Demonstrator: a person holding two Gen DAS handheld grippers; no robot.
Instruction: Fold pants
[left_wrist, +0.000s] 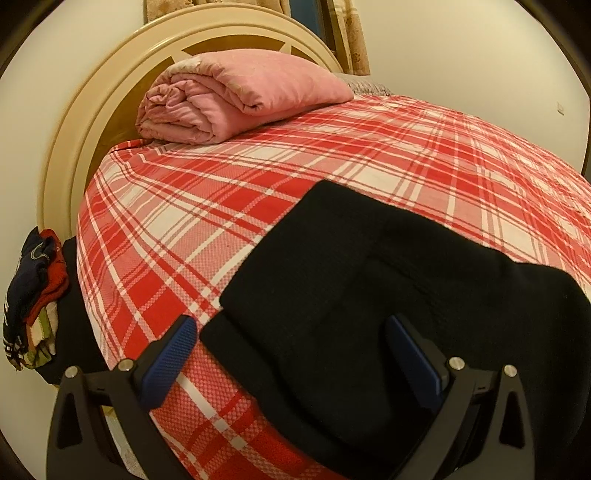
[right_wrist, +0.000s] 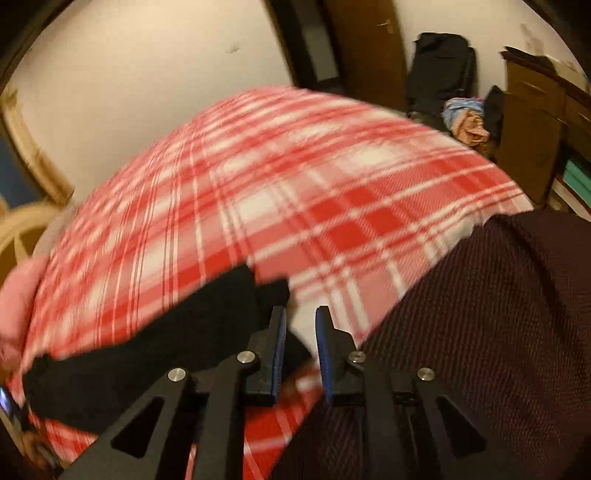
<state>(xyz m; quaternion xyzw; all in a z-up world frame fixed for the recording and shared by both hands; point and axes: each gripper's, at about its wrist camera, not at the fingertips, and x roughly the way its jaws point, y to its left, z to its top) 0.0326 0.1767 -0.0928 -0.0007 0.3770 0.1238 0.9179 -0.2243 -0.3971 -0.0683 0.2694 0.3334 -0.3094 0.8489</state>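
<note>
Black pants lie folded on the red plaid bed sheet, near its front edge. In the left wrist view my left gripper stands wide open just above them; its right finger is over the cloth and its left finger over the sheet. The right wrist view is blurred. There the pants stretch out to the left of my right gripper. Its jaws stand a narrow gap apart with plaid sheet showing between the tips, and the pants' edge lies against the left finger.
A folded pink quilt rests by the cream headboard. Clothes are piled left of the bed. A dark maroon cloth covers the bed's right side. Past the bed are a black bag, more clothes and brown cabinets.
</note>
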